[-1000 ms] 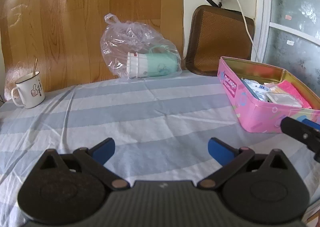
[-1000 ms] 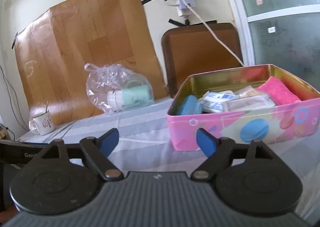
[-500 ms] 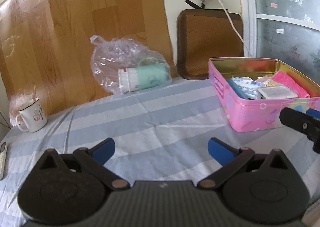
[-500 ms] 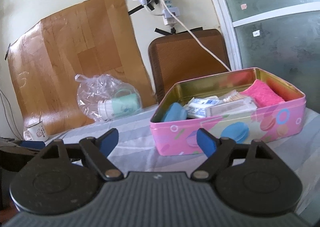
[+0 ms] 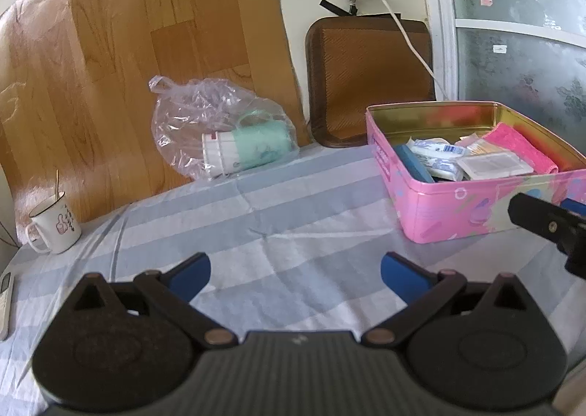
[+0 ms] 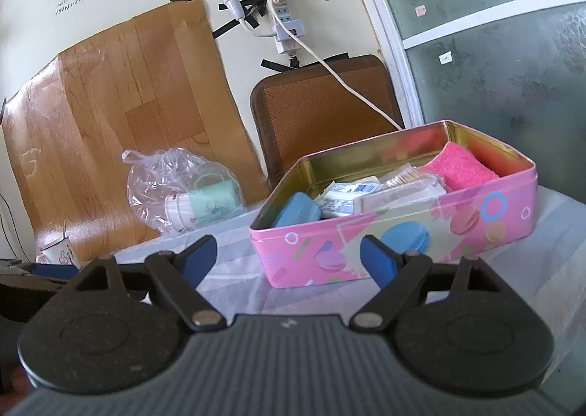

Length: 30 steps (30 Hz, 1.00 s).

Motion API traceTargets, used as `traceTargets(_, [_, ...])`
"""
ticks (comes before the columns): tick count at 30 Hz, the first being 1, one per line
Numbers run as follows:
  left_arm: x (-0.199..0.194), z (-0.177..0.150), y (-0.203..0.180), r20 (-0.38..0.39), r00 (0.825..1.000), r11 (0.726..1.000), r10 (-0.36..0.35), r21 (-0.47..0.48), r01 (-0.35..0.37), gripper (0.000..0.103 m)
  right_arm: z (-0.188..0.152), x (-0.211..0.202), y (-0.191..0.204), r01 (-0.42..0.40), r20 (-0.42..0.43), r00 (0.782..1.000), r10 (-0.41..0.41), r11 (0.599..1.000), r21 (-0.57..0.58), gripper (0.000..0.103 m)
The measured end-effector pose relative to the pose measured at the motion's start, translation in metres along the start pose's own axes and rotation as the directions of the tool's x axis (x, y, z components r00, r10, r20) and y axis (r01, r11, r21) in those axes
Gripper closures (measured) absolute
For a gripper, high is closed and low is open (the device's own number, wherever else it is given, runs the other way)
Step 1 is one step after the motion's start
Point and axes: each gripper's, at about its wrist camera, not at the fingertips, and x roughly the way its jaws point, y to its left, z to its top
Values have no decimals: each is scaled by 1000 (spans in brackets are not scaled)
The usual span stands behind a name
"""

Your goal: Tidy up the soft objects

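A pink tin box [image 5: 457, 210] [image 6: 403, 232] stands on the striped tablecloth at the right. Inside it lie a folded pink towel [image 5: 520, 146] [image 6: 459, 165], white packets [image 5: 490, 165] [image 6: 351, 192] and a blue case [image 5: 415, 163] [image 6: 298, 210]. My left gripper [image 5: 295, 276] hovers open over bare cloth, left of the tin, holding nothing. My right gripper [image 6: 289, 258] is open in front of the tin's near wall, with nothing between its fingers. A part of the right gripper [image 5: 549, 225] shows at the right edge of the left wrist view.
A clear plastic bag with a mint-green cup [image 5: 245, 144] [image 6: 205, 201] lies at the back by a wooden board. A white mug [image 5: 55, 225] [image 6: 60, 253] stands far left. A brown chair back [image 5: 370, 75] and a hanging power cord [image 6: 329, 64] are behind the table.
Both grippers have drawn back and risen, so the tin box looks smaller and more of the wall shows. Both stay open.
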Motion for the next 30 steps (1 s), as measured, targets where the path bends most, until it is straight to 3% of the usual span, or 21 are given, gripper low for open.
traceTargets(20, [-2, -1, -10, 10, 1000, 1000, -2, 20, 1, 0, -2, -1, -5, 2, -3, 1000, -2, 1000, 5, 15])
traceTargets(30, [1, -5, -5, -6, 997, 997, -75, -12, 75, 0, -3, 2, -6, 0, -12, 1000, 0, 1000, -5, 15])
